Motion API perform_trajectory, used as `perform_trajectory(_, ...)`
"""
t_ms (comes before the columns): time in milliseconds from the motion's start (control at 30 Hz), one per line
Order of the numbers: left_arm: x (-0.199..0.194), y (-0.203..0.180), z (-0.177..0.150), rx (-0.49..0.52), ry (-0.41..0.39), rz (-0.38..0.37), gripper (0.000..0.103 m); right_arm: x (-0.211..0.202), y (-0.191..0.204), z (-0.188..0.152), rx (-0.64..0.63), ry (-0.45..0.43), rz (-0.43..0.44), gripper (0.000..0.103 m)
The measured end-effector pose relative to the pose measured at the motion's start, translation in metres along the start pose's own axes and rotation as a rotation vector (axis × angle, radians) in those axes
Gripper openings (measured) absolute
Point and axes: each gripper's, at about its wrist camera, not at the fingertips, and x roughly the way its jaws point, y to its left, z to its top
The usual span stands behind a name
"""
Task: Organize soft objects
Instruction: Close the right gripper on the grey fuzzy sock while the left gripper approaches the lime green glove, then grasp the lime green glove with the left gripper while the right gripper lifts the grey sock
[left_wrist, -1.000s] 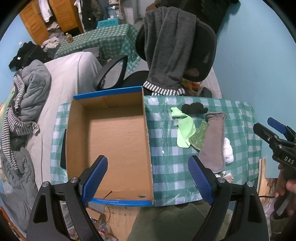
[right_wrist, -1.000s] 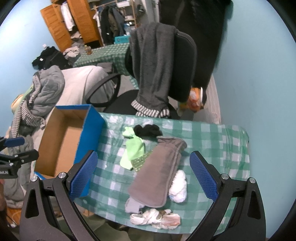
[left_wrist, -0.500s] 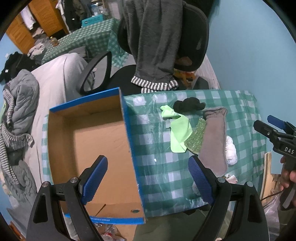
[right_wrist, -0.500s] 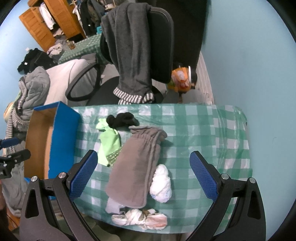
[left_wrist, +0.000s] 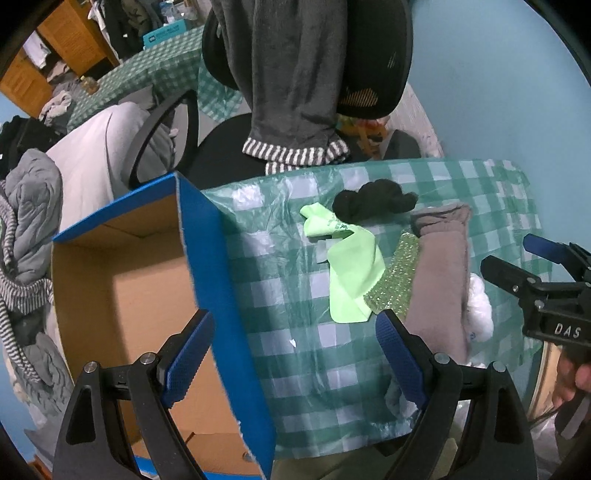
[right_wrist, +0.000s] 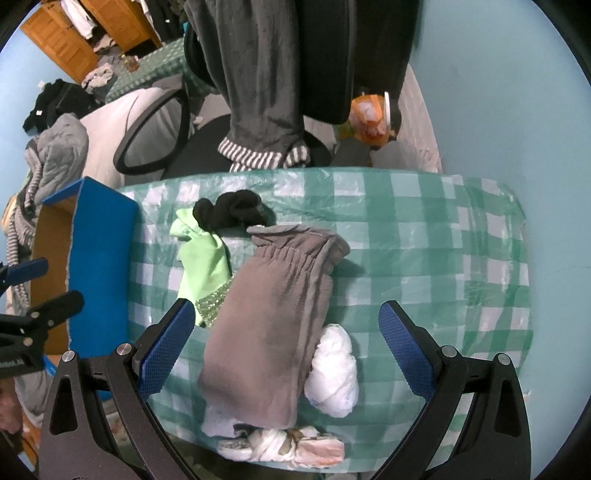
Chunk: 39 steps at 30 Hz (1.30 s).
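Note:
Soft items lie on the green checked table (right_wrist: 424, 236): a grey-brown cloth (right_wrist: 273, 314), a light green cloth (right_wrist: 203, 266) with a glittery trim, a black sock bundle (right_wrist: 231, 212), a white bundle (right_wrist: 334, 373) and a patterned white bundle (right_wrist: 284, 445) at the near edge. The blue cardboard box (left_wrist: 122, 295) stands open and empty at the left. My left gripper (left_wrist: 291, 360) is open above the box's right wall. My right gripper (right_wrist: 282, 343) is open above the grey-brown cloth (left_wrist: 439, 280), holding nothing.
An office chair (right_wrist: 317, 55) draped with a dark grey garment (right_wrist: 258, 74) stands behind the table. A bed with clothes (left_wrist: 33, 206) lies to the left. The blue wall (right_wrist: 517, 110) is close on the right. An orange bag (right_wrist: 369, 118) sits on the floor.
Both grippers have moved right and forward, closer to the table. The box has slid left in both views and the cloths look larger.

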Motion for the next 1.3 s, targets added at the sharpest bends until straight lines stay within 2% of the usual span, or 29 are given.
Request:
perform_trajectory(300,0.030,-0.011,0.010,0.017,0.042,0.006,0.090,0.031,0.006,0.005,-0.003,0.046,-0.034,0.100)
perform_trajectory(533,0.054,-0.020,0.013,0.041,0.070,0.026,0.090,0.051,0.007,0.006,-0.006,0.085,-0.095,0.100)
perform_trajectory(867,0.070,-0.016,0.016,0.027,0.097,0.016,0.090,0.068,0.005,0.005,0.009,0.122,-0.096,0.099)
perform_trajectory(1167,0.082,-0.014,0.019,0.007,0.127,-0.011,0.090,0.078,0.006,0.000,-0.007,0.143,-0.057,0.080)
perform_trajectory(1300,0.084,-0.017,0.025,0.001,0.131,-0.009,0.090,0.074,0.004,-0.002,-0.018,0.135,-0.027,0.065)
